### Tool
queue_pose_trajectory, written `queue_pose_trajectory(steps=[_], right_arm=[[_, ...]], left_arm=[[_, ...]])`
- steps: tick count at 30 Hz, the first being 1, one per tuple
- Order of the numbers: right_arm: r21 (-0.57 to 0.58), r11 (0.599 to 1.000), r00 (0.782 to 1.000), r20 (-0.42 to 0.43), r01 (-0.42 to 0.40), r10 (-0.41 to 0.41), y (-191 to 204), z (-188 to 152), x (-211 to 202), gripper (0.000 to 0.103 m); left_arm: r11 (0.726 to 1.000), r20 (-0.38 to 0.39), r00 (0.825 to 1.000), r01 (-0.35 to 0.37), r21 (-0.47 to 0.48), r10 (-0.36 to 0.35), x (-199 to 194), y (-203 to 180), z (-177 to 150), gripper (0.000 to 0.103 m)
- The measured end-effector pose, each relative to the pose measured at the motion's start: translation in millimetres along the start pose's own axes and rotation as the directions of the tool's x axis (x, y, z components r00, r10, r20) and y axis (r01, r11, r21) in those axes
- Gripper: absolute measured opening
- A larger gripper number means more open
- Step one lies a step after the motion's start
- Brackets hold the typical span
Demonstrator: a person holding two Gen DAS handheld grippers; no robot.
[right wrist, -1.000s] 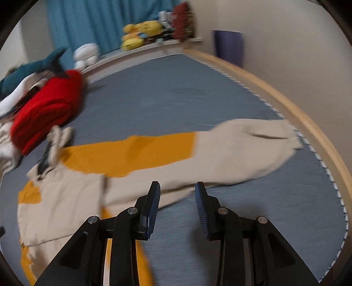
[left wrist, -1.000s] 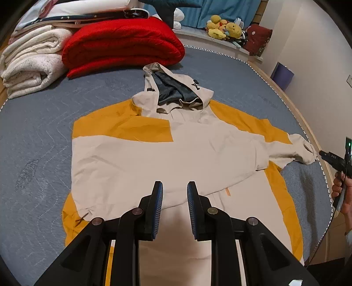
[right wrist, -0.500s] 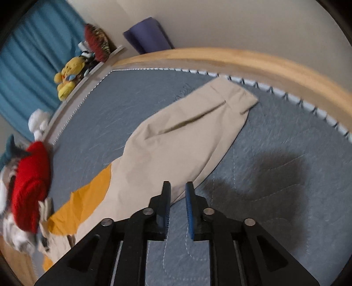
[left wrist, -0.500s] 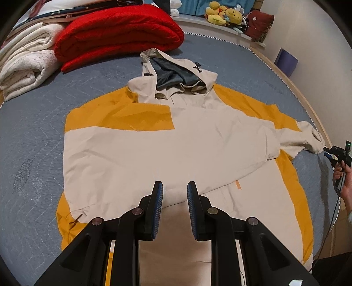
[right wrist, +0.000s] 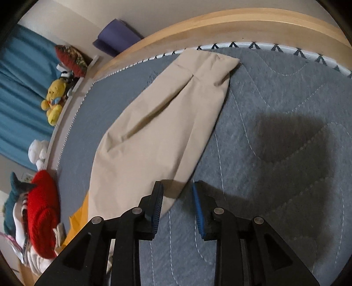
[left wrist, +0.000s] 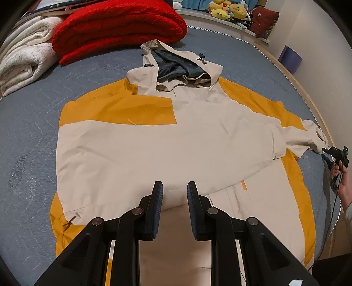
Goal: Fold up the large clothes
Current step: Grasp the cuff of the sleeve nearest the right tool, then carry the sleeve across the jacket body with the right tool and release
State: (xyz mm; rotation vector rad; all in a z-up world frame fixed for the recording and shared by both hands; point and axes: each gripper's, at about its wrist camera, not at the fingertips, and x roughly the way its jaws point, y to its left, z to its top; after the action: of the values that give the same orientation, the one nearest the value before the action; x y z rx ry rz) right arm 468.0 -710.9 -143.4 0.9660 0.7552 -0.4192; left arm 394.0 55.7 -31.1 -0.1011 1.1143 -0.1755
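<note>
A large beige and yellow hooded jacket (left wrist: 167, 140) lies flat on the grey bed cover, hood toward the far side. One sleeve is folded across its body; the other sleeve (right wrist: 158, 127) stretches toward the bed's wooden edge. My left gripper (left wrist: 175, 198) is open and empty above the jacket's lower middle. My right gripper (right wrist: 177, 199) is open and empty, low over the cover at the edge of the stretched sleeve. It also shows in the left wrist view (left wrist: 334, 154) beside the sleeve cuff.
A folded red duvet (left wrist: 118, 24) and rolled white blankets (left wrist: 24, 57) lie at the far side of the bed. Stuffed toys (left wrist: 228, 10) sit on a ledge. The wooden bed rim (right wrist: 242, 24) curves close past the sleeve cuff. A purple bin (right wrist: 116, 37) stands by the wall.
My right gripper's jaws have opened wider and it has come closer to the sleeve. My left gripper has moved forward and lower over the jacket, still open.
</note>
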Motion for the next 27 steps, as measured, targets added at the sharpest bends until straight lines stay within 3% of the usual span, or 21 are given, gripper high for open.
queue_pose_trajectory(steps=[6, 11, 14, 15, 20, 27], right_arm=[[0.083, 0.994, 0.996, 0.052, -0.07, 0.066, -9.7, 8.7, 9.0, 0.033], [0.101, 0.992, 0.994, 0.086, -0.07, 0.061, -8.2, 9.1, 9.3, 0.032], [0.073, 0.997, 0.992, 0.129, -0.023, 0.013, 4.4, 8.3, 2.5, 0.011], [0.06, 0.998, 0.988, 0.153, -0.009, -0.001, 10.5, 8.3, -2.4, 0.008], [-0.108, 0.992, 0.963, 0.268, 0.06, -0.029, 80.2, 4.1, -40.0, 0.004], [-0.35, 0.934, 0.945, 0.324, 0.072, 0.048, 201.1, -36.2, -87.4, 0.003]], left_arm=[[1.0, -0.008, 1.0, -0.006, 0.003, 0.006, 4.8, 2.5, -0.3, 0.02], [1.0, -0.007, 1.0, -0.001, -0.005, 0.001, 4.2, 5.1, 0.8, 0.02], [1.0, 0.001, 1.0, 0.004, -0.017, -0.004, 0.2, 8.4, 2.8, 0.02], [1.0, 0.004, 1.0, 0.005, -0.022, -0.005, -1.5, 9.6, 3.7, 0.02], [0.997, 0.02, 1.0, 0.019, -0.07, -0.018, -14.2, 22.9, 9.0, 0.02], [0.985, 0.009, 1.0, 0.006, -0.171, -0.005, -27.5, 57.0, 13.4, 0.02]])
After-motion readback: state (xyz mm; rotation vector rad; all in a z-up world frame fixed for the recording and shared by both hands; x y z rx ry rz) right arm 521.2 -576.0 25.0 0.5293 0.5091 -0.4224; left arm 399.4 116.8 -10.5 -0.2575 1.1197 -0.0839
